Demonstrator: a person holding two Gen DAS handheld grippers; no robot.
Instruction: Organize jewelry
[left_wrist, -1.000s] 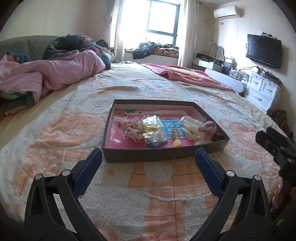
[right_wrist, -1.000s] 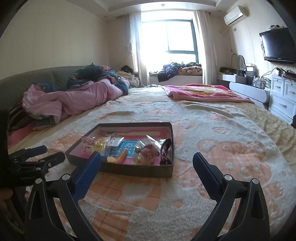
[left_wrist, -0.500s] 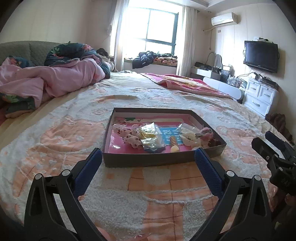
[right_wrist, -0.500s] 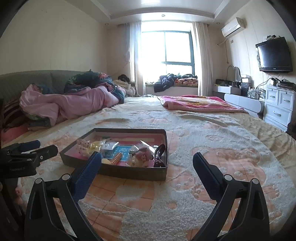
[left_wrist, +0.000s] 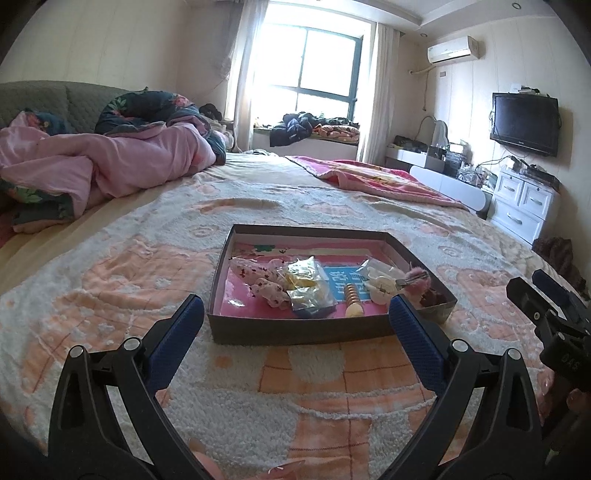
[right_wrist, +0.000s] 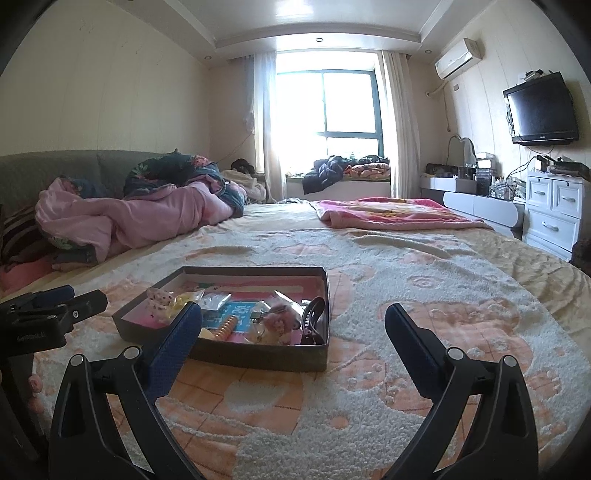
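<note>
A shallow dark cardboard box (left_wrist: 295, 334) with a pink floor lies on the bed, also in the right wrist view (right_wrist: 258, 356). Inside are floral fabric pieces (left_wrist: 267, 284), clear bags with yellow contents (left_wrist: 306, 284), a gold spiral hair tie (left_wrist: 352, 295), a white clip (left_wrist: 382, 286), a pink fluffy piece (left_wrist: 419, 277) and a black claw clip (right_wrist: 312, 319). My left gripper (left_wrist: 295, 317) hangs open just before the box's near wall, holding nothing. My right gripper (right_wrist: 293, 325) is open and empty, near the box's right front corner.
The bed wears an orange and cream textured spread (left_wrist: 110, 280). A pink quilt heap (left_wrist: 110, 162) lies at far left and a pink blanket (left_wrist: 376, 181) at the far right. White drawers (left_wrist: 524, 206) and a wall television (left_wrist: 524, 123) stand to the right.
Both grippers have dropped and tilted up, so more of the room and ceiling shows. The box sits slightly lower in view. Both stay open.
</note>
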